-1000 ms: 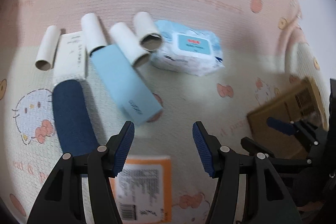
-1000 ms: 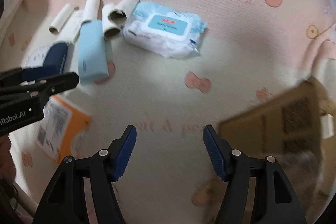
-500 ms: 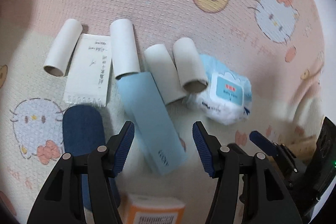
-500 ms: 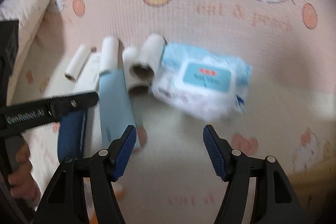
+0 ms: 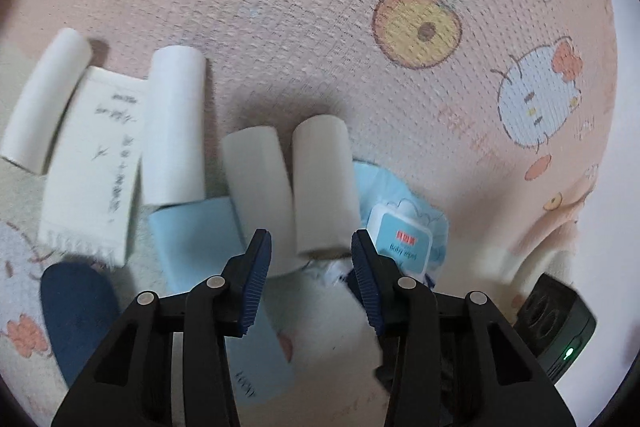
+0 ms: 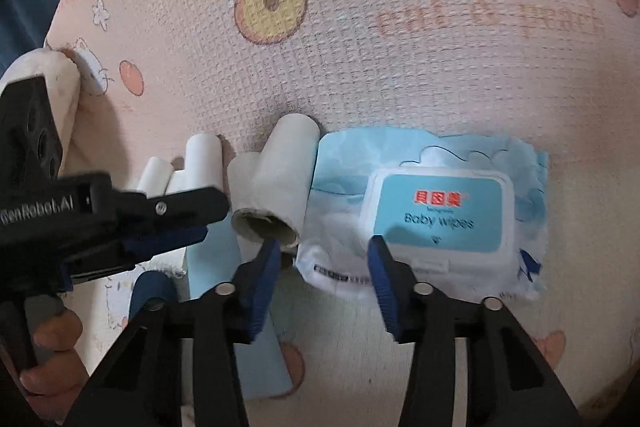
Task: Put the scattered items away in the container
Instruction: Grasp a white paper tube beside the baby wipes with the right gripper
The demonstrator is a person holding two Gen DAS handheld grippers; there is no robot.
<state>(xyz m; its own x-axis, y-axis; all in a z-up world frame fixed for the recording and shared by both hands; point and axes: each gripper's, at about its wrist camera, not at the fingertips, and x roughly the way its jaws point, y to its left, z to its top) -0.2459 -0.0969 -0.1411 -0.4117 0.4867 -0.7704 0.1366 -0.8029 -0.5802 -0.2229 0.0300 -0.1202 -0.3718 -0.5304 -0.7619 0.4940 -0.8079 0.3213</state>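
Several white cardboard tubes lie side by side on the mat. My left gripper [image 5: 311, 269] hovers over the near end of the rightmost tube [image 5: 320, 183]; its jaws are closing, with that end between them and a gap still showing at the pads. A pack of baby wipes [image 6: 440, 211] lies right of this tube [image 6: 280, 187]. My right gripper [image 6: 324, 263] is at the pack's left end, jaws closing around that corner without pressing it. No container is in view.
A light blue box [image 5: 192, 239], a white printed packet [image 5: 96, 163] and a dark blue item [image 5: 76, 315] lie left of the tubes. A person's hand [image 6: 48, 339] holds the left gripper at the lower left. The mat's raised padded edge [image 6: 44, 75] is at the far left.
Both grippers have moved forward and down onto the pile, and their jaws have narrowed. The cardboard box and the orange-edged packet have left both views.
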